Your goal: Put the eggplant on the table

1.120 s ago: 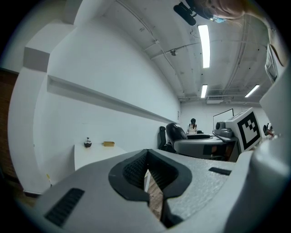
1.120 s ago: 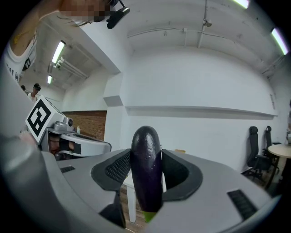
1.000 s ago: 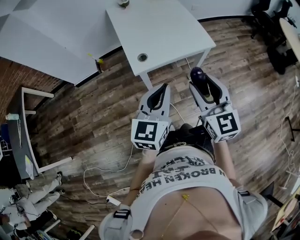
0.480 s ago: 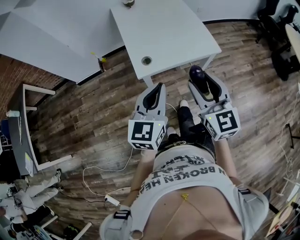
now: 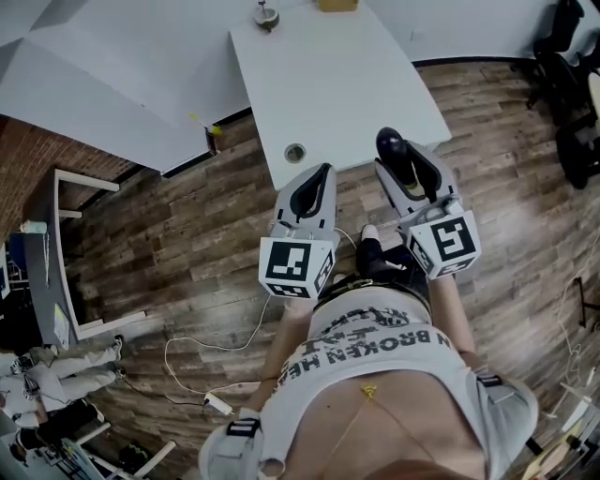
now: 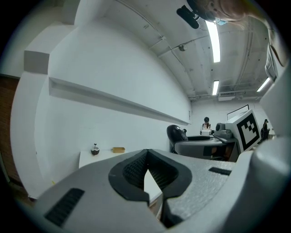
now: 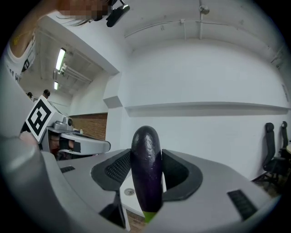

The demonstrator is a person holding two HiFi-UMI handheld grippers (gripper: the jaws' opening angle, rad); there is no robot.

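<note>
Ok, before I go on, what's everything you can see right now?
table: one, white, ahead of both grippers
hole: one, grey-rimmed, table's near corner
bowl-like item: one, dark, table's far edge
box: one, tan, table's far edge
eggplant: one, dark purple, between the right gripper's jaws
chairs: black, count unclear, far right
desk: one, dark, far left
power strip: one, white, wood floor
left gripper: jaws together, empty
right gripper: clamped on the eggplant
</note>
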